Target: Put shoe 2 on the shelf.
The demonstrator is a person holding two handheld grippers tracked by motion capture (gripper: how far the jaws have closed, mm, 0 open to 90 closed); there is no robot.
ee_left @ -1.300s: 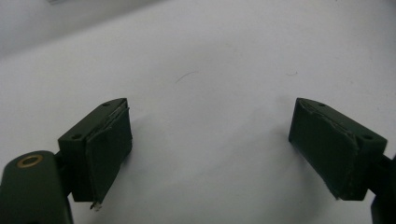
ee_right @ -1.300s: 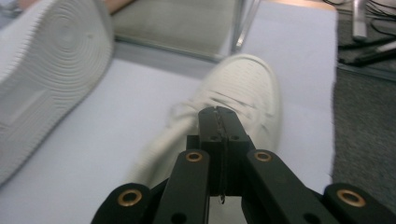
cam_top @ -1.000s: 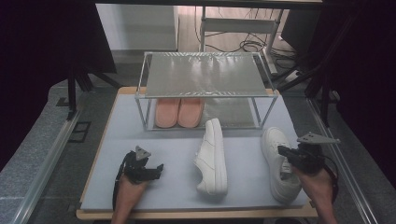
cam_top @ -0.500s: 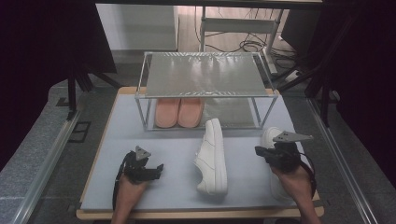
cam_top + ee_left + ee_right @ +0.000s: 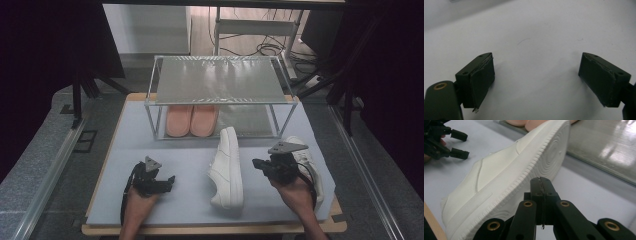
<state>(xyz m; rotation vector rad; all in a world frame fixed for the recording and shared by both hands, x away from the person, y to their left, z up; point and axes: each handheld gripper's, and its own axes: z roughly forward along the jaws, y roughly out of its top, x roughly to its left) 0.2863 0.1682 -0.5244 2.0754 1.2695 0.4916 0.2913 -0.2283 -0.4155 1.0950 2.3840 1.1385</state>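
In the high view, the left hand-held gripper point(image 5: 167, 182) rests low on the grey mat point(image 5: 190, 155) of the desk point(image 5: 215, 229), at the near left; the right hand-held gripper point(image 5: 257, 163) sits just right of a white sneaker lying on its side point(image 5: 227, 170), between it and a second white sneaker point(image 5: 307, 162) at the mat's right edge; behind them stands a wire rack point(image 5: 220, 80), a pair of pink slippers point(image 5: 191, 120) on its lower shelf, the tipped sneaker's end reaching up to the rack's front.

In the left gripper view, the left hand-held gripper point(image 5: 536, 82) has its jaws spread wide over bare mat point(image 5: 536, 37), nothing between them.

In the right gripper view, the right hand-held gripper point(image 5: 541, 186) has its jaws pressed together, pinching nothing; their tip lies just beside the ribbed sole of the tipped sneaker point(image 5: 506, 182); whether it touches I cannot tell; the left hand-held gripper point(image 5: 459, 143) shows at the upper left, spread.
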